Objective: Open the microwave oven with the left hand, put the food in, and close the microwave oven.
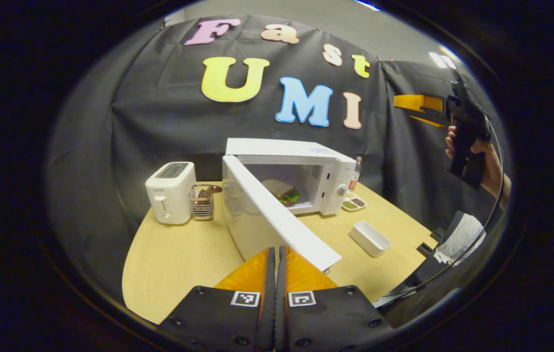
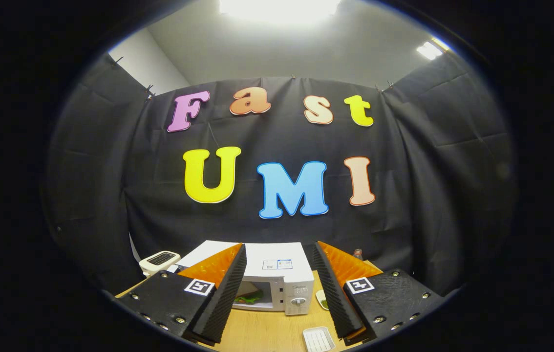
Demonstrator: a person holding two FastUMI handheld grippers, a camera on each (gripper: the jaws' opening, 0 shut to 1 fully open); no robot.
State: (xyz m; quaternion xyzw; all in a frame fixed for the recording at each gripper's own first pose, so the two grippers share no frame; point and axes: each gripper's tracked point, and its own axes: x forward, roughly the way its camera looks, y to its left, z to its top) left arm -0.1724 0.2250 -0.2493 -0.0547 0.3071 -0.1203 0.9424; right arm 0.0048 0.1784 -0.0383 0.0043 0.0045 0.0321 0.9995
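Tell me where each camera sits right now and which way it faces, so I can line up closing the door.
Left gripper view: rides the left gripper, shut, low over the table, facing the microwave along its open door; the sandwich lies inside; the right gripper and a hand show far right.
Right gripper view: rides the right gripper, open, held higher and tilted up at the booth wall.
Shared: microwave, toaster, sandwich, white tray.

White microwave oven (image 1: 328, 173) stands on the table, door (image 1: 282, 220) swung open, sandwich (image 1: 282, 190) inside
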